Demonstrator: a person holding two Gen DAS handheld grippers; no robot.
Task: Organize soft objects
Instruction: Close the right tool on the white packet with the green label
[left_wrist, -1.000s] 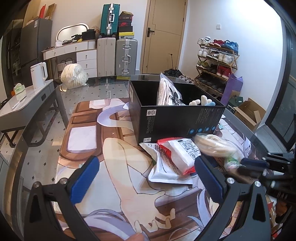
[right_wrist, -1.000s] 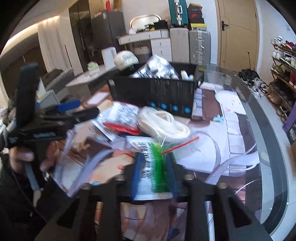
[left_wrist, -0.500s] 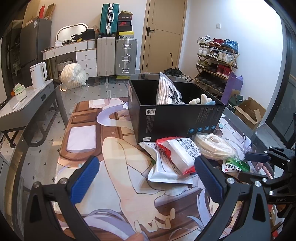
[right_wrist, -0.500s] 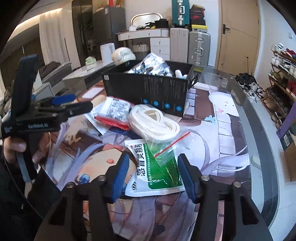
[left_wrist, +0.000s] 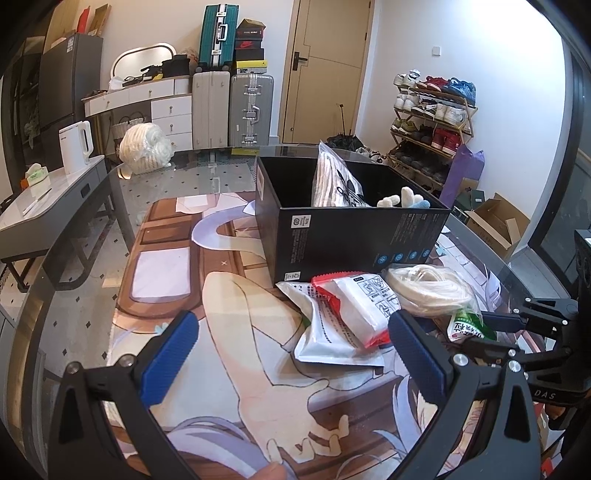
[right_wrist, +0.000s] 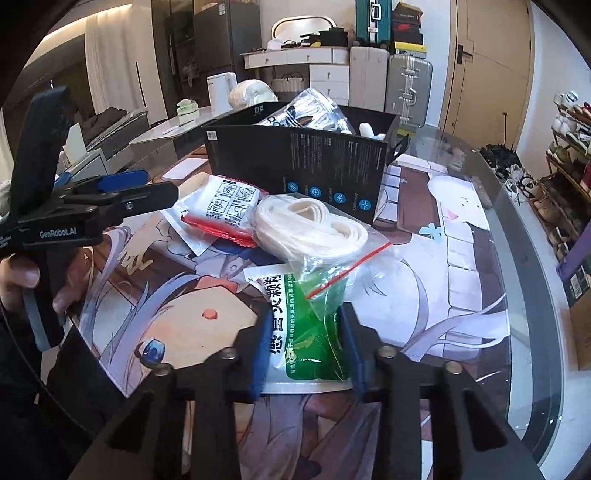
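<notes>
Closing right gripper (right_wrist: 308, 350) fingers pinch green sachet (right_wrist: 314, 332) | left gripper (left_wrist: 291, 362) fingers spread

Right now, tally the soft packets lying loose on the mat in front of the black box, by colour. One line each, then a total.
Green and white pouch: 1
Red and white packet: 1
Grey-white flat pouch: 1
Clear zip bag of white cord: 1
Total: 4
</notes>
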